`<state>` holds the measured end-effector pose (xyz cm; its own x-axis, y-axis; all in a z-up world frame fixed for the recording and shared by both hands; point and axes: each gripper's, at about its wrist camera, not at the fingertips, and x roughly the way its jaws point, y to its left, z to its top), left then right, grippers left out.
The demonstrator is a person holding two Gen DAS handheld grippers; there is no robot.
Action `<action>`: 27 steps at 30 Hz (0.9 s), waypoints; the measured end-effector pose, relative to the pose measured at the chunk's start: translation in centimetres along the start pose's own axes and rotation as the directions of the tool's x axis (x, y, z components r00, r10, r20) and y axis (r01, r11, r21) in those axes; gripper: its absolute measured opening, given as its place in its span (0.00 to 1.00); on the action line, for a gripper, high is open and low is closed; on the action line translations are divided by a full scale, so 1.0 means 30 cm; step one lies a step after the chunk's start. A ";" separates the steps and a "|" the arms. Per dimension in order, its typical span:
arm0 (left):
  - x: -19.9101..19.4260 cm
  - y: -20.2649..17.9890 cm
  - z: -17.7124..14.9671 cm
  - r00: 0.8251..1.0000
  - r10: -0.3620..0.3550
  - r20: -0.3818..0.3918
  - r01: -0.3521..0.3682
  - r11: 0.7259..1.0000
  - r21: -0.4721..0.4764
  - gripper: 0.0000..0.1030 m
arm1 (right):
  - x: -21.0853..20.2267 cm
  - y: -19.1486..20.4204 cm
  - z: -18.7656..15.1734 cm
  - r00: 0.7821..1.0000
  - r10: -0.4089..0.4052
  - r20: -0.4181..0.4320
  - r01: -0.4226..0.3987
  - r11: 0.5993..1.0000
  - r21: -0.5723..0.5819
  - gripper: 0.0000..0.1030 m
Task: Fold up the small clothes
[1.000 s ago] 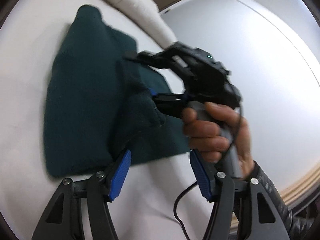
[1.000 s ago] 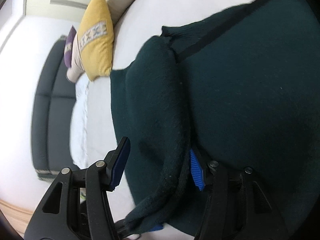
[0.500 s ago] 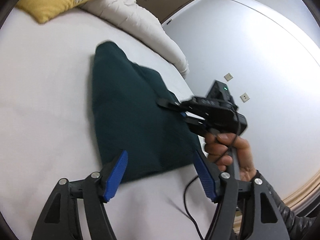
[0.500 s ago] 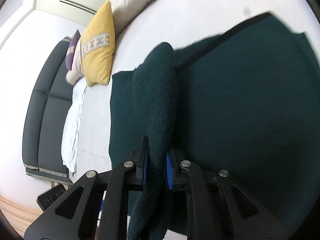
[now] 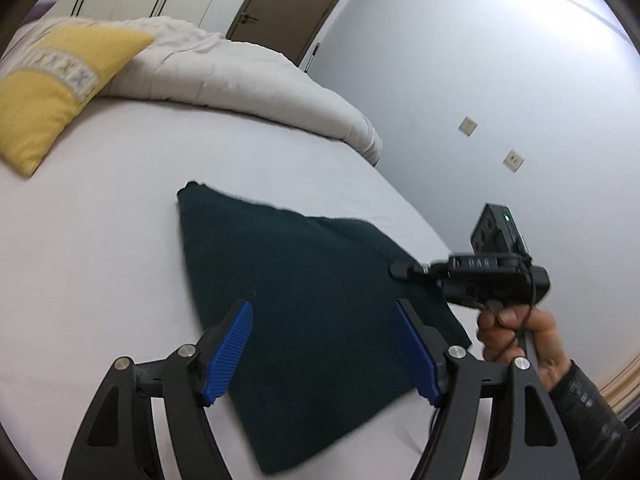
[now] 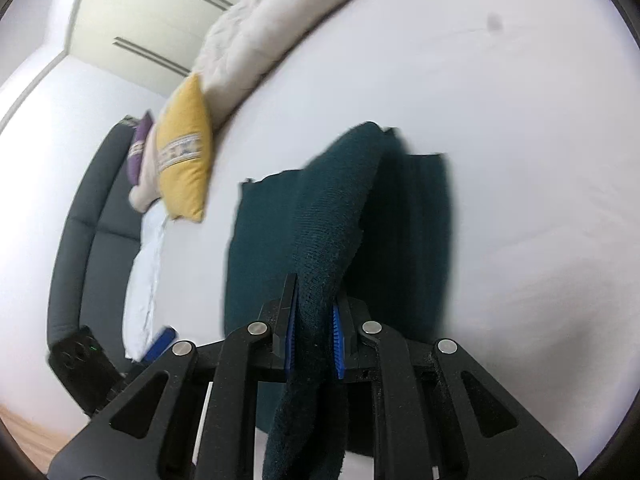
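Observation:
A dark green knit garment (image 5: 304,292) lies on the white bed sheet (image 5: 120,248). My left gripper (image 5: 324,354) is open and empty, held just above the garment's near edge. My right gripper (image 6: 314,338) is shut on a raised fold of the garment (image 6: 336,216) and lifts it off the flat part. In the left wrist view the right gripper (image 5: 404,270) shows at the garment's right edge, held by a hand (image 5: 520,332).
A yellow cushion (image 5: 52,96) and a beige duvet (image 5: 224,76) lie at the far side of the bed. A dark headboard (image 6: 84,240) and a white pillow (image 6: 146,276) are to the left. A wall (image 5: 480,80) and a door (image 5: 288,4) stand beyond.
My right gripper closed on a fold of the garment and lifted it, pulling back. My left gripper drew back from the garment and stayed open.

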<state>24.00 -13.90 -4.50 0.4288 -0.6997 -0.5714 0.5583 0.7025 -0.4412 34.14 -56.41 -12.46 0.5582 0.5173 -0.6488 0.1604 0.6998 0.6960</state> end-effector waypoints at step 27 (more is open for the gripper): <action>0.333 -0.024 -0.046 0.967 0.189 -0.172 -0.170 0.978 0.119 0.73 | -0.045 -0.182 -0.096 0.998 -0.010 0.059 0.004 0.995 0.103 0.23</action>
<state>26.90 -21.21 -10.86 0.3979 -0.5217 -0.7547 0.5577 0.7907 -0.2526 30.18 -59.51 -16.27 0.6039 0.4802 -0.6361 0.2453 0.6474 0.7216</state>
